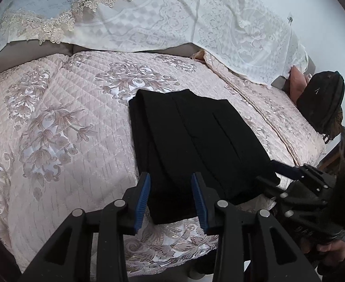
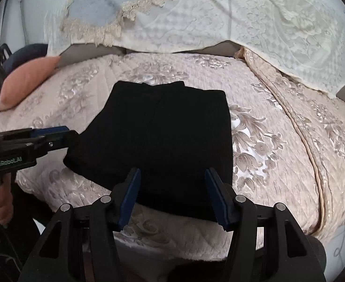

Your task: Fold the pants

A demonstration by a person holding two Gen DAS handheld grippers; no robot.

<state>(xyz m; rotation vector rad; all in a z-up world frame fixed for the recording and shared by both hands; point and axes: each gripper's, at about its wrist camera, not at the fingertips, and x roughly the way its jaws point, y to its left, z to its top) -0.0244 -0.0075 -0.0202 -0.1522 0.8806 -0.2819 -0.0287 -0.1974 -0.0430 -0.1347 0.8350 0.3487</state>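
Both hand-held grippers open, nothing between pads: left hand-held gripper (image 1: 171, 202) and right hand-held gripper (image 2: 172, 197) hover over near edge of folded black pants (image 2: 158, 136). Pants lie flat on bed (image 2: 278, 145), near its front edge. "GenRobot.AI" printed on left unit's side. White lace cover (image 2: 254, 23) beyond.

Pink quilted floral bed (image 1: 78, 122) cut off at the frame's lower edge, folded black fabric pants (image 2: 163, 136) too dark for seams, right hand-held gripper (image 1: 275, 171) partly out of frame.

One folded black pants (image 1: 195, 145) — two hand-held grippers: left (image 1: 170, 199), right (image 2: 172, 195) — one black backpack (image 1: 320, 105), one pink cushion (image 2: 24, 80).
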